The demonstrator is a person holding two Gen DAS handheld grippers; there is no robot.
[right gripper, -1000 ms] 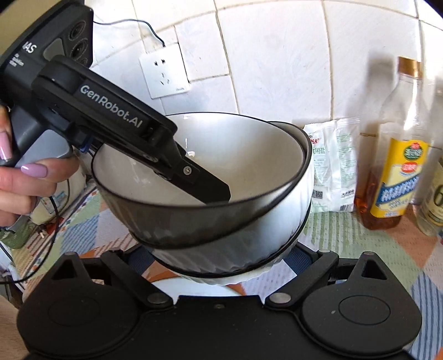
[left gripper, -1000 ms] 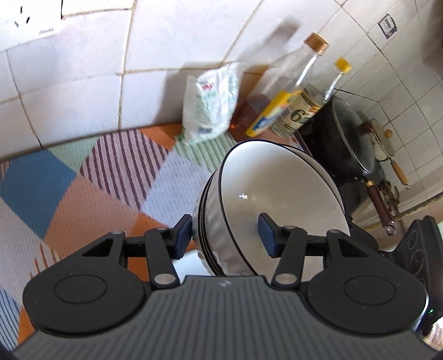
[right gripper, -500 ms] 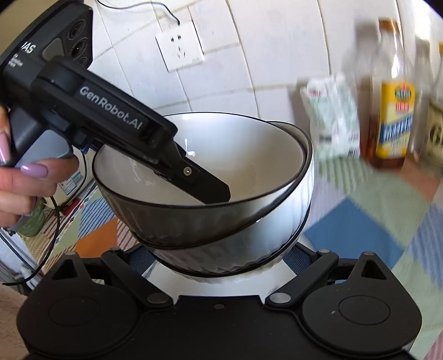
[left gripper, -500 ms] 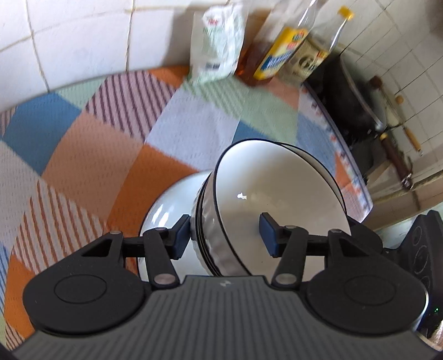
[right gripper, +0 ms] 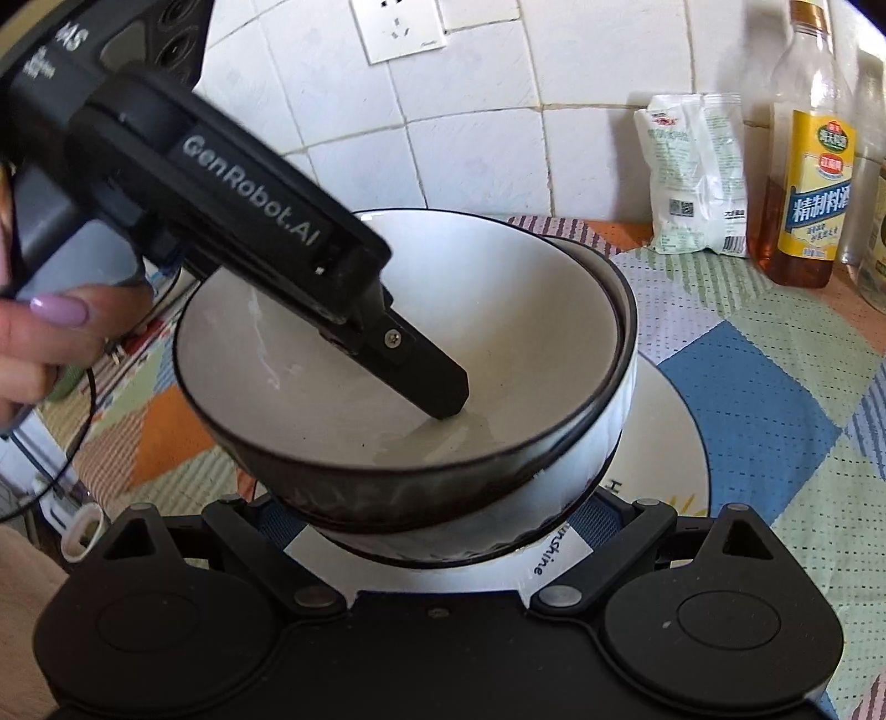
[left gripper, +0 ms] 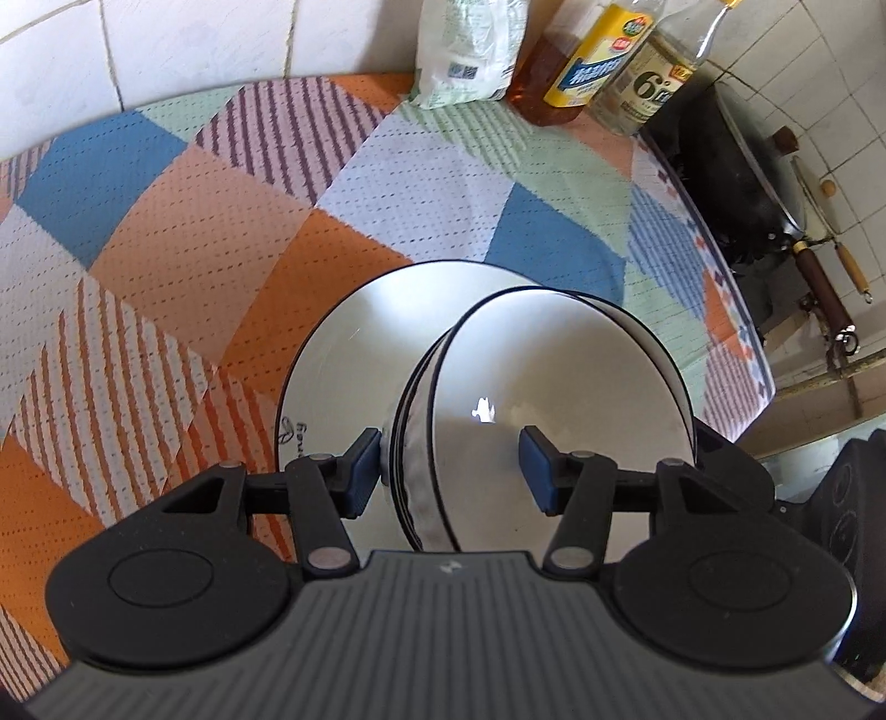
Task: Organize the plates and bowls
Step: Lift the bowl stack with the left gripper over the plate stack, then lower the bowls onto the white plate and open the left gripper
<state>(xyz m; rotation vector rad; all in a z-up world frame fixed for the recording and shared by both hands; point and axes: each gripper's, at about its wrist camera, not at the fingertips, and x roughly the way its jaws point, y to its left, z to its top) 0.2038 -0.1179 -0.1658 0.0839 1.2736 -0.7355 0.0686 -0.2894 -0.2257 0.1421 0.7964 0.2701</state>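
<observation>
Left gripper (left gripper: 451,465) fingers pinched the rim wall of glossy, ribbed, black-rimmed stacked bowls (left gripper: 554,399), over a round white plate (left gripper: 354,354). Right gripper (right gripper: 443,518) fingers spread wide, flanking the bowl base; woven patchwork surface (left gripper: 221,221) beneath.

Patchwork cloth (left gripper: 232,221) covers the counter, white plate (left gripper: 332,354) resting at centre, with salt bag (left gripper: 470,50) and two bottles (left gripper: 587,66) standing around one o'clock.

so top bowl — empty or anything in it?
Empty. In the right wrist view the top bowl shows bare white inside; only the left gripper's finger reaches in.
</observation>
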